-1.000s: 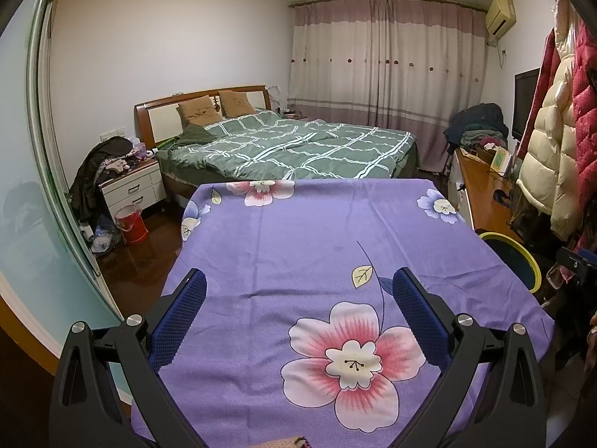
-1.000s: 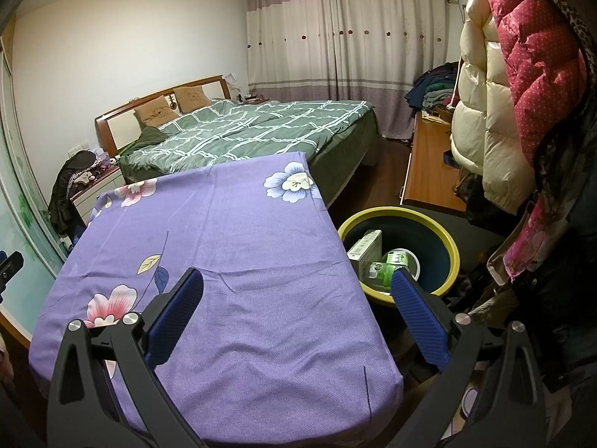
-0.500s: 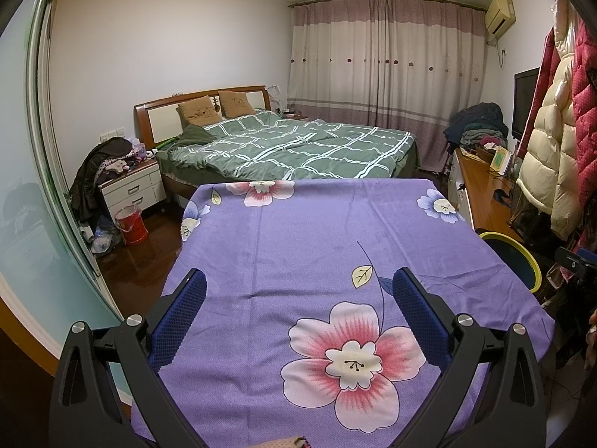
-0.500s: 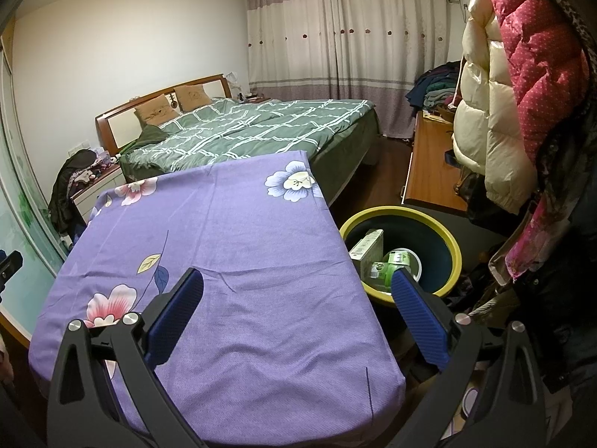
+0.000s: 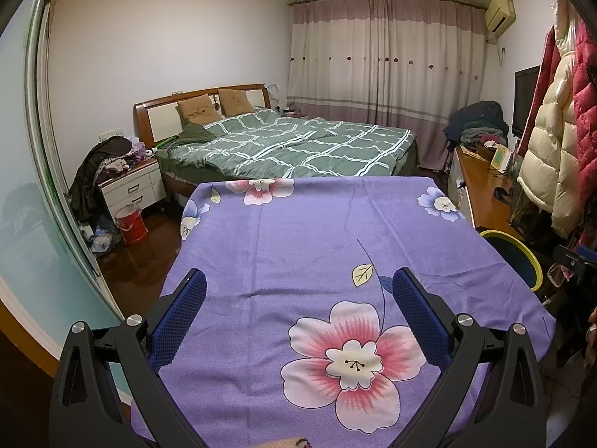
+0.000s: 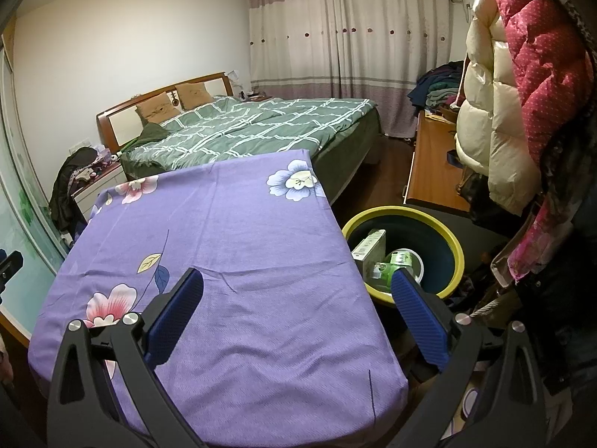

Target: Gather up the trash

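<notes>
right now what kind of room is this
A lived-in home bedroom, most likely: a bed with a green checked quilt, a nightstand beside it, and padded coats hanging by the purple-clothed table.

Two fisheye views, each looking forward along a handheld gripper, its wide-apart jaws framing the bottom edge. The left wrist view sits close above the near end of the table (image 5: pixel 298 246), facing straight down its purple floral cloth toward the bed (image 5: pixel 298 145) and curtains (image 5: pixel 384 71). The right wrist view stands further right, near the table's right edge, angled down over a yellow-rimmed bin (image 6: pixel 453 239). Both share the table, bed, curtains and bin.
</notes>
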`<state>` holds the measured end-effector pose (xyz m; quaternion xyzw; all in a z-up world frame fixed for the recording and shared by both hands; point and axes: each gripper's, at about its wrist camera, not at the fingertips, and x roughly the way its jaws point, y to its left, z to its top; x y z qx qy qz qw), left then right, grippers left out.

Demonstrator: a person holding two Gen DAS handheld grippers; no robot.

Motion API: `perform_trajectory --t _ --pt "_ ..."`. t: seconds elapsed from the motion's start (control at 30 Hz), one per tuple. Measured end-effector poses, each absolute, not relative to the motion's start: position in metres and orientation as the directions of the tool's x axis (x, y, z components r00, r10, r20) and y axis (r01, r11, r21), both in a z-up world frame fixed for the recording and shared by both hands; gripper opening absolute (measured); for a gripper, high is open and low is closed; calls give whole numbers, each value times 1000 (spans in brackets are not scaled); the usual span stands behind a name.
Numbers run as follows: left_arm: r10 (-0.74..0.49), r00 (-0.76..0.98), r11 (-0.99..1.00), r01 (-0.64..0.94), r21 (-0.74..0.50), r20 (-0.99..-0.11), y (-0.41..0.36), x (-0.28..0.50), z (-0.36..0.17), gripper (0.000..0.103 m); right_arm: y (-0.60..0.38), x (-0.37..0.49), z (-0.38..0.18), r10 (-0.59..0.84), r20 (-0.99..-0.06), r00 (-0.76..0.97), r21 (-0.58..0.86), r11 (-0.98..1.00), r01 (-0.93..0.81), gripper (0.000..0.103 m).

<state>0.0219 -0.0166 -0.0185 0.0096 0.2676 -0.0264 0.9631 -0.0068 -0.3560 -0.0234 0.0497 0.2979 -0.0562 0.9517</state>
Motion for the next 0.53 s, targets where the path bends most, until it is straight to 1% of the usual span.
perform_trajectory --t 0.23,0.3,0.43,0.53 --pt "-72 848 997 79 -9 -525 -17 32 -21 98 -347 2 -27 -67 -576 815 47 992 114 96" --pt "-54 850 998 59 -7 -524 -14 40 -21 98 -347 12 -26 -55 -572 818 46 994 99 96" --pt "-59 806 998 57 -22 -589 -7 78 -34 98 -342 49 -34 -19 -583 812 50 997 59 96" --pt "-26 774 1000 23 -13 -632 0 118 -53 98 -334 90 -49 18 -617 787 44 999 12 96"
